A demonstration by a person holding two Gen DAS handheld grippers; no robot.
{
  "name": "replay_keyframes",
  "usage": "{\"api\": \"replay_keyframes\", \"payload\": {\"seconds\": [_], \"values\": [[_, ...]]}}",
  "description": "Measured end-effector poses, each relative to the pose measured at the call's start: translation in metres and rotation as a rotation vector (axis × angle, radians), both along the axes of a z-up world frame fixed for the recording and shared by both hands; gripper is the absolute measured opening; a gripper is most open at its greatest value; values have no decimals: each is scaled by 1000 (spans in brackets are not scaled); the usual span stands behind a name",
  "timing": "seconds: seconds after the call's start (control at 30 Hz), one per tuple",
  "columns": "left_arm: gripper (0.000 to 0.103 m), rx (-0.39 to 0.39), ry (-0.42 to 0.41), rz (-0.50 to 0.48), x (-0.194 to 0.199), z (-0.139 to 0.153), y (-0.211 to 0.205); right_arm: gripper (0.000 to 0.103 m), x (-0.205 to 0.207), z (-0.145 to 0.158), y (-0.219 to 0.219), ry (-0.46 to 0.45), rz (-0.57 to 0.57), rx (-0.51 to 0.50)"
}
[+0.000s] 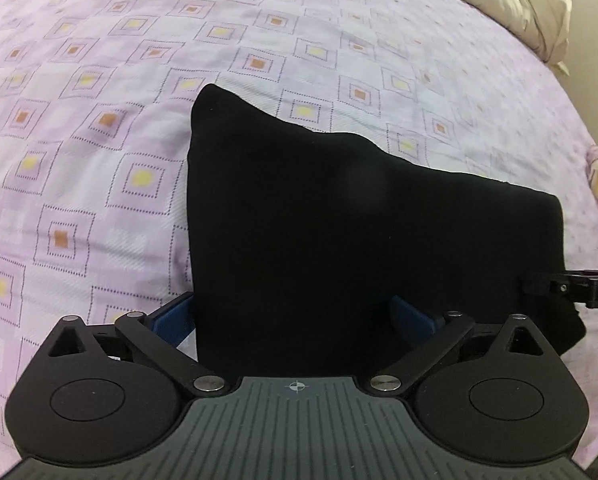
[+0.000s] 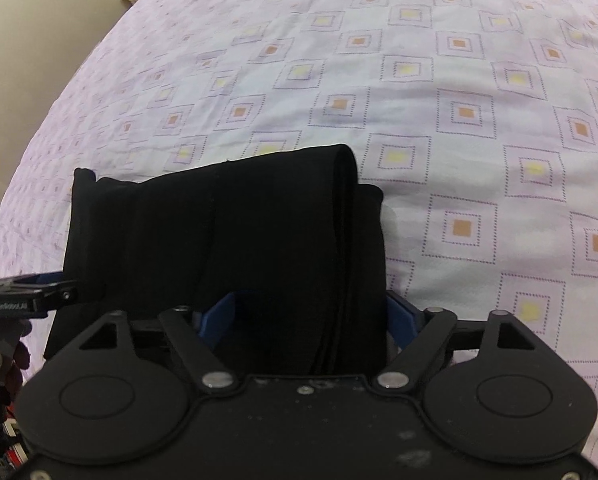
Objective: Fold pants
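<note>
On the patterned bed (image 1: pixel 99 120) the black pants (image 1: pixel 339 220) lie folded; both tools, left tool (image 1: pixel 295 320) and right tool (image 2: pixel 307 316), gape wide, gripping nothing. Best lift straight away, I'd say; snagging undoes the fold.

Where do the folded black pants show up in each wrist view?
Left wrist: folded black pants fill centre and right, running down between the open jaws.
Right wrist: centre-left, stacked fold edges on their right side.
Shared landmark: lilac bedsheet with square print under the pants in both.
</note>
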State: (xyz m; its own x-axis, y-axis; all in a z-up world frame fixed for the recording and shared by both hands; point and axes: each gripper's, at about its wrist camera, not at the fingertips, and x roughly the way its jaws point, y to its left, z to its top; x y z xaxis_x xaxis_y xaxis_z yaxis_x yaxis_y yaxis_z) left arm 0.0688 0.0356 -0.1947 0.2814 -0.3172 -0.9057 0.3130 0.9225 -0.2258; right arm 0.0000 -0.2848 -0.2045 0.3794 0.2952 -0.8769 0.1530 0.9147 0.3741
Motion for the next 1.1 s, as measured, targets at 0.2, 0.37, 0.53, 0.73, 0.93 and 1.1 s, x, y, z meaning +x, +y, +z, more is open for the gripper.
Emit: {"api": "replay_keyframes", "payload": {"seconds": [0.2,0.37,0.53,0.73,0.93,1.1], "values": [[102,-7,68,39,15,1,0,89,2,-3,0,-1,-3,5],[44,-23,28,75,10,13,6,29,0,10,-5,11,-49,15],[14,-27,-25,119,1,38,12,25,-7,48,17,-46,-41,-48],[12,-29,-163,85,6,83,31,25,5,101,45,-175,-8,-32],[12,-33,-277,117,60,130,83,25,70,136,80,-289,28,28],[25,-6,-243,152,121,129,115,28,130,130,102,-308,9,52]]}}
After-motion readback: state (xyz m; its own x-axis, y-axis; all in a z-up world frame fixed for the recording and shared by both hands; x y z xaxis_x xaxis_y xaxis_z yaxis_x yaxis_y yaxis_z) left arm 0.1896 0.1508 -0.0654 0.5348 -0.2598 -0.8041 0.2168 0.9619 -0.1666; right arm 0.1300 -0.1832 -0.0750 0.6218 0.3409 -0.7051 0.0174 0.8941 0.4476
